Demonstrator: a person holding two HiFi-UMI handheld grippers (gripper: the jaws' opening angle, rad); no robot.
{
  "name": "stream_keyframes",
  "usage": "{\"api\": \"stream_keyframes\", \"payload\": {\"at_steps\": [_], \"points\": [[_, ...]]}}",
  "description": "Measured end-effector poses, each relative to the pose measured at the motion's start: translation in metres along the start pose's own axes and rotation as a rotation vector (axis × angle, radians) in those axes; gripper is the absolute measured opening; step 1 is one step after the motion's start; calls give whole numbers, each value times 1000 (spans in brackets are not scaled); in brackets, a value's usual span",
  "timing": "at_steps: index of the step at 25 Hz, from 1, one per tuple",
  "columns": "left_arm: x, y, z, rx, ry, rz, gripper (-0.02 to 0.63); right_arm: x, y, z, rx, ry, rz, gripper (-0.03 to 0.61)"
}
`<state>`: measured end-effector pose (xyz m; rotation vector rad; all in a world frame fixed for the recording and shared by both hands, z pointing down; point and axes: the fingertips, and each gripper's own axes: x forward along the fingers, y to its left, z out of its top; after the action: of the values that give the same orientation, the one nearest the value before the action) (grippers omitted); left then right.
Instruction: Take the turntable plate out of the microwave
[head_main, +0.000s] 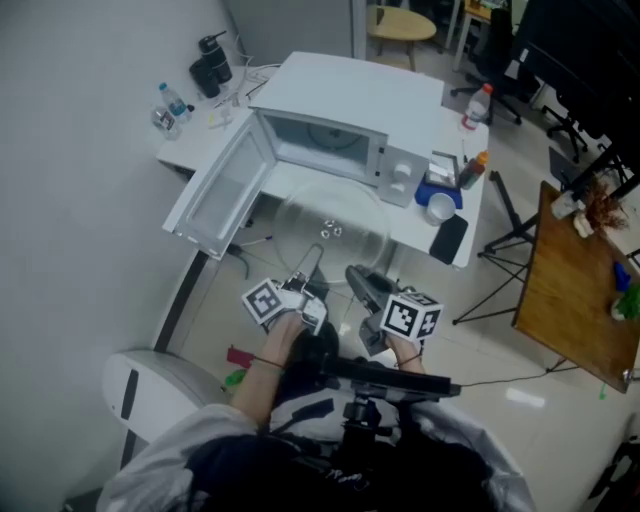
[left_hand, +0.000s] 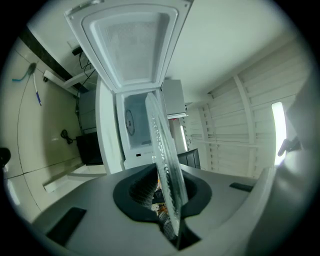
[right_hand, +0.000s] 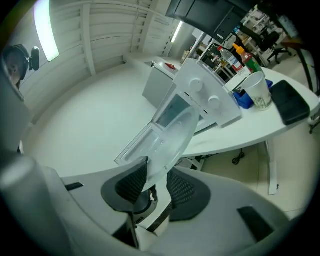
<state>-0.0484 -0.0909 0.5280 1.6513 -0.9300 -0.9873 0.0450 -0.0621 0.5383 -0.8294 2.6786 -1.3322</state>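
Note:
The clear glass turntable plate (head_main: 330, 228) hangs in the air in front of the white microwave (head_main: 345, 115), whose door (head_main: 220, 190) stands swung open to the left. My left gripper (head_main: 310, 262) is shut on the plate's near rim at the left, and my right gripper (head_main: 358, 280) is shut on the rim beside it. In the left gripper view the plate (left_hand: 162, 142) runs edge-on between the black pads (left_hand: 142, 192), with the open microwave cavity (left_hand: 136, 125) behind it. In the right gripper view the plate (right_hand: 175, 132) slants up out of the pads (right_hand: 182, 192) toward the microwave (right_hand: 200, 97).
The microwave sits on a white table (head_main: 470, 215) along with a paper cup (head_main: 440, 208), a blue box (head_main: 433, 190), a black flat device (head_main: 448, 238) and bottles (head_main: 478, 105). A wooden table (head_main: 575, 300) and a stand (head_main: 510, 235) are at the right. A white bin (head_main: 150, 385) is at my left.

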Motion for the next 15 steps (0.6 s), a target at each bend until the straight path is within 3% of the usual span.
{"api": "stream_keyframes", "payload": {"at_steps": [6,15], "points": [[-37,-15,-34,-3,-36,-9,31,-39,14,-31,-18,28,33,135],[-74,-35,-44,46,-69,-4,29,-57,34,-56,-25,52,71,137]]}}
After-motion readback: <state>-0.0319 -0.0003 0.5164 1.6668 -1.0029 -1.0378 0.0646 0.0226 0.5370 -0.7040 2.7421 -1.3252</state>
